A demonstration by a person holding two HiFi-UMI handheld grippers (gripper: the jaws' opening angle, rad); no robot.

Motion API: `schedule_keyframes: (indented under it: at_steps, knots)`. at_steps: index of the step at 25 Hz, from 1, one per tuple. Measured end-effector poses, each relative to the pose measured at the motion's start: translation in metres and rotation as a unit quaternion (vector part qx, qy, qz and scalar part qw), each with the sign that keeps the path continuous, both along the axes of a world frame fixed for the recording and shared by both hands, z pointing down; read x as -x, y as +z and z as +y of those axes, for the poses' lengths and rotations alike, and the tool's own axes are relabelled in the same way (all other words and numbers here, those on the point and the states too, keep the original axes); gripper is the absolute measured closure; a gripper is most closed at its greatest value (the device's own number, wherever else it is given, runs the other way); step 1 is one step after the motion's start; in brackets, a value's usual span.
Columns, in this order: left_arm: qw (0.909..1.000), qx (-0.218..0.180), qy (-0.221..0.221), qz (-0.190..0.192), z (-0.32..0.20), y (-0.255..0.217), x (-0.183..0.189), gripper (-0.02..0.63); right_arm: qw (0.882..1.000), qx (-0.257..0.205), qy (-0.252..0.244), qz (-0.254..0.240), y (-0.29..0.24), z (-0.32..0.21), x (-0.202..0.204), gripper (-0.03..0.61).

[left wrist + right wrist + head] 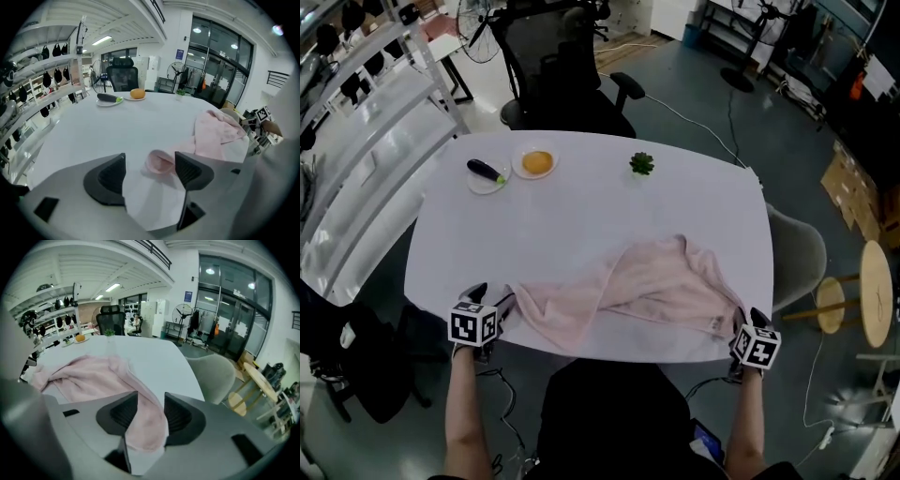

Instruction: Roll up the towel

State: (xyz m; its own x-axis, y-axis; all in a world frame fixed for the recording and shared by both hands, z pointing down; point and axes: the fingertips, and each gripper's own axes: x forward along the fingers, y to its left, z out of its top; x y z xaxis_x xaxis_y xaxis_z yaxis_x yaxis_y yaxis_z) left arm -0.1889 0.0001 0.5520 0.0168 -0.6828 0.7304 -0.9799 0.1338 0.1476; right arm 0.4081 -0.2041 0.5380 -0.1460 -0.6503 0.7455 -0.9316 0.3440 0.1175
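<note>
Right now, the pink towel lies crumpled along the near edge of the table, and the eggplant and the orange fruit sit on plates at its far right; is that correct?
Not quite: the eggplant and the orange fruit sit on plates at the table's far left, as the head view shows. The pink towel does lie crumpled along the near edge.

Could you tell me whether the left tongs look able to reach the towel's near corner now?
Probably yes: the left tongs stand open, and the curled corner of the towel lies just ahead of them, with nothing between.
</note>
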Motion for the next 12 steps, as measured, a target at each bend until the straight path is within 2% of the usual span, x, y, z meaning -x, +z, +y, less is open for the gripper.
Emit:
schedule_keyframes:
  at_steps: [5,8,12]
  knots:
    - [0.9993,-0.025,0.029,-0.007,0.023,-0.028,-0.033,0.267,0.997,-0.035,-0.067,-0.02,-0.036,-0.036,0.039,0.366]
    - [0.997,-0.026,0.073,0.002,0.029,-0.038,-0.074,0.268,0.993,-0.045,-0.101,-0.028,-0.05,-0.059,0.061,0.362]
    - [0.9892,-0.014,0.145,0.018,0.034,-0.038,-0.138,0.267,0.989,-0.032,-0.142,-0.037,-0.047,-0.085,0.082,0.36]
